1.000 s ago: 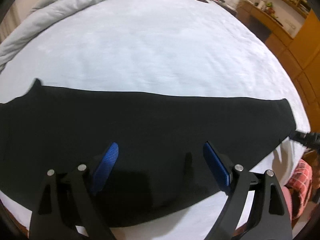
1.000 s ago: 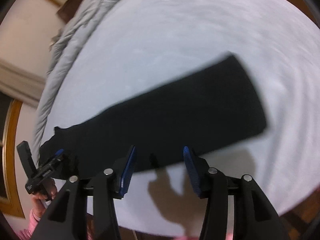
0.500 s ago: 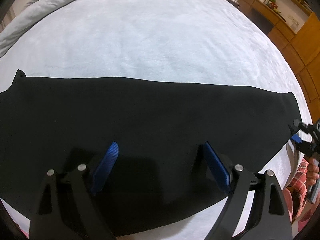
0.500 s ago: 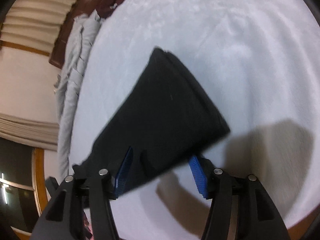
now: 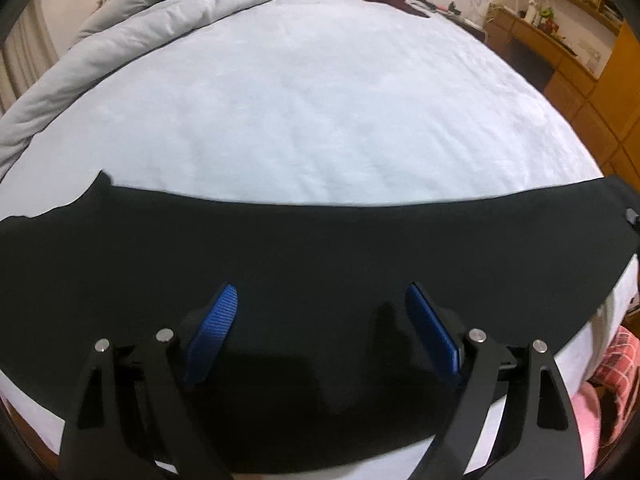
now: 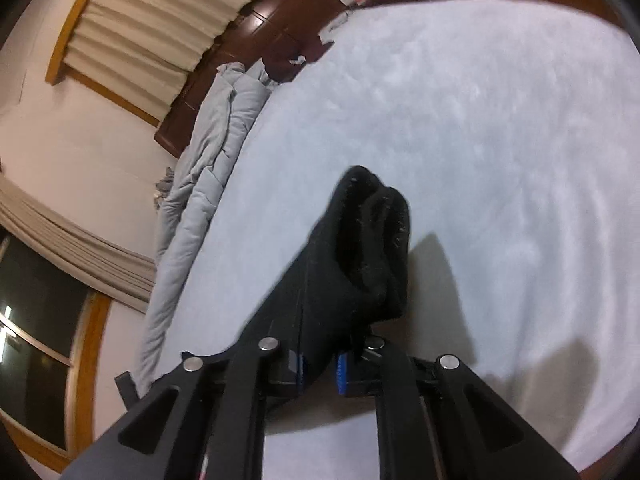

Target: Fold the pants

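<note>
One pair of black pants (image 5: 320, 264) is laid lengthwise across the near edge of the bed (image 5: 340, 112), stretched out in a long band — an arrangement that is judged to suit bringing one end over onto the other. The hem end has been taken up by the right gripper (image 6: 320, 368): its two blue pads (image 6: 341, 372) are drawn close together with a bunch of the dark cloth pinched between them, and the cloth is lifted off the sheet so that a shadow is cast beneath it. The left gripper (image 5: 320, 328) is held just above the middle of the pants with its jaws spread wide and nothing between its two blue pads (image 5: 212, 332); it is probably kept there to pin or steady the fold line. Whether it touches the cloth cannot be told. One grey quilt (image 5: 140, 28) is bundled along the far side of the bed — clear of the working area.
</note>
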Tool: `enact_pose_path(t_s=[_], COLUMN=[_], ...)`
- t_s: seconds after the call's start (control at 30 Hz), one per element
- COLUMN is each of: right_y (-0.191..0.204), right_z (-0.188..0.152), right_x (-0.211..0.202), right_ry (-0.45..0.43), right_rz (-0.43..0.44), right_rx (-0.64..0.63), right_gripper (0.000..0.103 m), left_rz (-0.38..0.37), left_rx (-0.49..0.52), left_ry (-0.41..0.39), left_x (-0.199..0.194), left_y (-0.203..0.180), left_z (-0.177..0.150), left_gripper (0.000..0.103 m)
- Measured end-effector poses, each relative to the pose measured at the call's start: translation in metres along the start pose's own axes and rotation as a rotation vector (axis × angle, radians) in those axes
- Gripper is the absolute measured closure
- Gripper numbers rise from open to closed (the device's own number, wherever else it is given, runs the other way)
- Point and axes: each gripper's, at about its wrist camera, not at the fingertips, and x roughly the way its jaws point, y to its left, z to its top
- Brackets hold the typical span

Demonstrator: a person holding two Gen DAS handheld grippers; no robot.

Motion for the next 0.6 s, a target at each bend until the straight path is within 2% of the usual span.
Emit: enact_pose_path(t_s=[0.07, 0.17, 0.23, 0.3, 0.4, 0.53, 0.6], right_y=[-0.020, -0.049, -0.061, -0.059, -0.032, 0.030, 0.069], right_z=[-0.006, -0.022, -0.028, -0.027, -0.023, -0.016, -0.016], right_x=[0.017, 0.048, 0.048, 0.043, 0.030, 0.022, 0.020], right_ry=[0.047, 0.134, 0.120, 0.112, 0.095, 0.072, 0.065], right_rz=[-0.048, -0.178, -0.145, -0.141, -0.179, -0.151, -0.130], right_rx=[0.066, 0.109, 0.176, 0.188, 0.100, -0.002, -0.095], right_gripper=[0.092, 0.092, 0.092, 0.092, 0.092, 0.092, 0.091], left_rz=[0.017, 0.037, 0.036, 0.005, -0.036, -0.014, 0.005], left_rx=[-0.023, 0.029, 0.023, -0.015, -0.061, -0.064, -0.074], left_ry=[0.065, 0.050, 0.055, 0.068, 0.067, 0.036, 0.035], left_x=[0.020, 0.031, 0.031, 0.028, 0.014, -0.009, -0.016], left_y=[0.011, 0.011, 0.010, 0.018, 0.028, 0.049, 0.066], left_z=[-0.007, -0.016, -0.014, -0.011, -0.005, -0.003, -0.004], left_gripper=[0.017, 0.015, 0.013, 0.013, 0.013, 0.012, 0.012])
